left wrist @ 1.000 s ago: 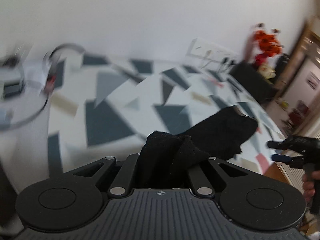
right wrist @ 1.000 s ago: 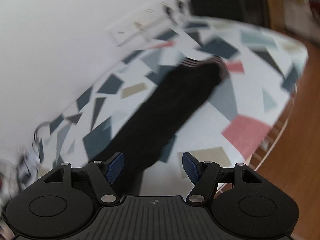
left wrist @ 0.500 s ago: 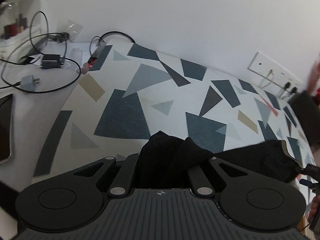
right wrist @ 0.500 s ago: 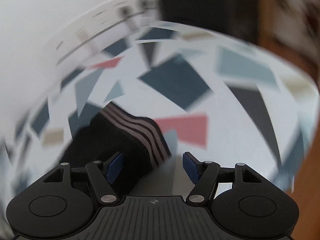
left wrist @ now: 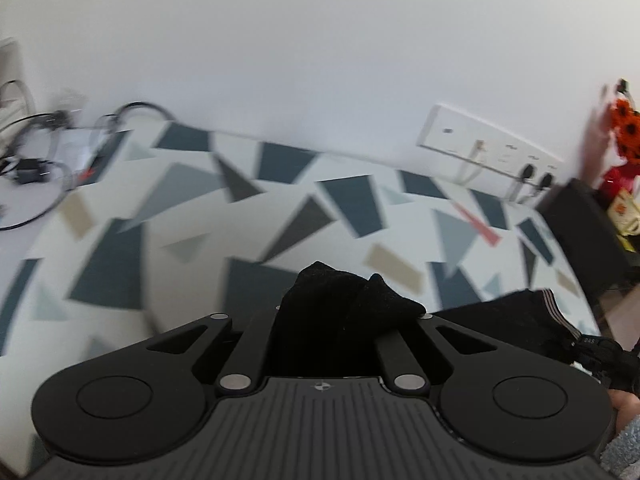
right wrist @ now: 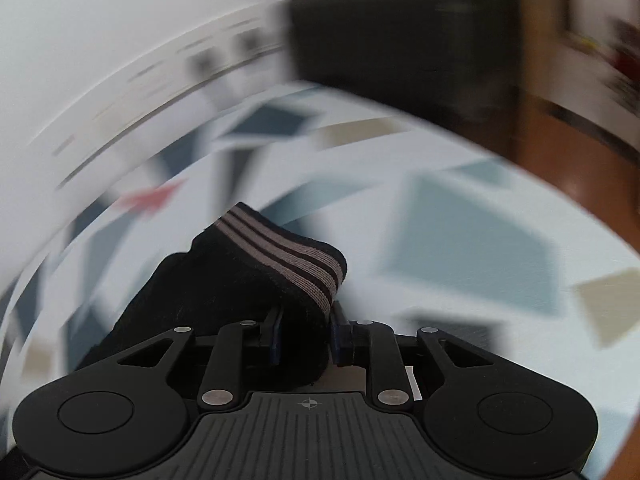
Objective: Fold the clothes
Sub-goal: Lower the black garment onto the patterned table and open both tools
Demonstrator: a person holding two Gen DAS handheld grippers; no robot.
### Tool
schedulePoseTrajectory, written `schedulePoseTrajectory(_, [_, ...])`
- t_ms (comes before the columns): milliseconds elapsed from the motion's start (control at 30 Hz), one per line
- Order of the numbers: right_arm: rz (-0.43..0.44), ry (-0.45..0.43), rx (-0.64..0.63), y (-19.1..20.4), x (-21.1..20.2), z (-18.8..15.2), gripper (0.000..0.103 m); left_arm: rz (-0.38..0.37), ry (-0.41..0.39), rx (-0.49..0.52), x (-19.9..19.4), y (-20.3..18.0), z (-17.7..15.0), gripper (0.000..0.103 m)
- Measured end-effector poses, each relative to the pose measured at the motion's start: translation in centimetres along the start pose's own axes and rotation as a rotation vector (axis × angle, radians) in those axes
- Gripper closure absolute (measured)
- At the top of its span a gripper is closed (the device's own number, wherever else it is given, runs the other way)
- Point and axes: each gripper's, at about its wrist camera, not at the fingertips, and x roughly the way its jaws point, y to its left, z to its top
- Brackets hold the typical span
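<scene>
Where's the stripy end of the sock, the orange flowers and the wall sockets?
striped sock cuff (right wrist: 292,258), right wrist view, on the grey stripes.
orange flowers (left wrist: 626,130), left wrist view, on the blossoms.
wall socket panel (left wrist: 480,148), left wrist view, on its white face.

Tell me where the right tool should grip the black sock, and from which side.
Grip the striped cuff, coming in from the open end along the sock's length. The right tool is already shut there, just below the stripes. The left tool holds the bunched opposite end, so the cuff is the free flat edge, suited to folding over.
</scene>
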Motion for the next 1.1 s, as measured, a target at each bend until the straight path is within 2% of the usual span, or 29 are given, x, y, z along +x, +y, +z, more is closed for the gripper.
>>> schedulePoseTrajectory(100, [-0.139,-0.064,0.076,-3.5,-0.4,1.6,0.071,-0.027,0.003,0.052,1.3,-2.3,0.4,0.097])
schedulePoseTrajectory(133, [-0.155,-0.085,0.102,-4.3,-0.8,1.7,0.070,-0.031,0.005,0.069,1.6,-2.9,0.4,0.097])
schedulePoseTrajectory(200, [-0.112,-0.121,0.150,-5.3,-1.9,1.7,0.065,-0.025,0.017,0.112,2.2,-3.5,0.4,0.097])
schedulePoseTrajectory(267, [-0.058,-0.132,0.134,-4.7,-2.9,1.3,0.061,-0.003,0.040,0.154,2.9,-3.6,0.5,0.097])
schedulePoseTrajectory(333, [0.018,-0.118,0.083,-3.1,-3.4,0.4,0.055,0.029,0.070,0.185,3.8,-3.2,0.8,0.097])
schedulePoseTrajectory(400, [0.101,-0.086,0.014,-1.0,-3.5,-0.4,0.055,0.034,0.105,0.230,4.8,-2.7,1.2,0.095])
schedulePoseTrajectory(467, [0.191,-0.043,-0.087,1.9,-3.3,-1.7,0.055,0.054,0.148,0.304,6.2,-2.2,1.5,0.085])
schedulePoseTrajectory(533, [0.268,-0.005,-0.196,4.9,-3.4,-3.4,0.055,0.098,0.180,0.358,7.0,-1.6,1.5,0.060])
schedulePoseTrajectory(567, [0.303,0.013,-0.252,6.5,-3.5,-4.2,0.055,0.112,0.181,0.369,6.8,-1.2,1.5,0.053])
schedulePoseTrajectory(600, [0.337,0.027,-0.315,8.1,-3.7,-5.2,0.054,0.121,0.173,0.374,6.4,-0.7,1.5,0.039])
schedulePoseTrajectory(633, [0.362,0.025,-0.395,9.9,-4.2,-6.5,0.047,0.117,0.160,0.370,5.8,-0.1,1.5,0.025])
schedulePoseTrajectory(700, [0.406,0.015,-0.544,13.4,-5.1,-8.8,0.036,0.083,0.146,0.329,4.6,1.8,1.2,0.011])
schedulePoseTrajectory(767, [0.472,0.030,-0.692,16.0,-6.1,-11.6,0.034,0.073,0.158,0.264,4.1,4.0,0.4,0.011])
schedulePoseTrajectory(833, [0.521,0.077,-0.782,18.3,-6.7,-13.7,0.030,0.087,0.190,0.180,3.9,6.5,-0.6,0.011])
schedulePoseTrajectory(900, [0.536,0.115,-0.869,20.3,-6.7,-15.4,0.028,0.096,0.224,0.083,3.6,8.9,-1.8,0.011])
schedulePoseTrajectory(933, [0.517,0.120,-0.911,21.3,-6.5,-16.1,0.028,0.085,0.235,0.037,3.3,9.8,-2.4,0.011])
schedulePoseTrajectory(1067, [0.473,0.109,-0.936,23.1,-5.5,-16.5,0.029,-0.038,0.267,-0.036,2.4,10.3,-4.4,0.011])
schedulePoseTrajectory(1100, [0.478,0.113,-0.921,23.3,-5.1,-16.0,0.034,-0.069,0.270,-0.037,2.3,9.8,-4.7,0.011])
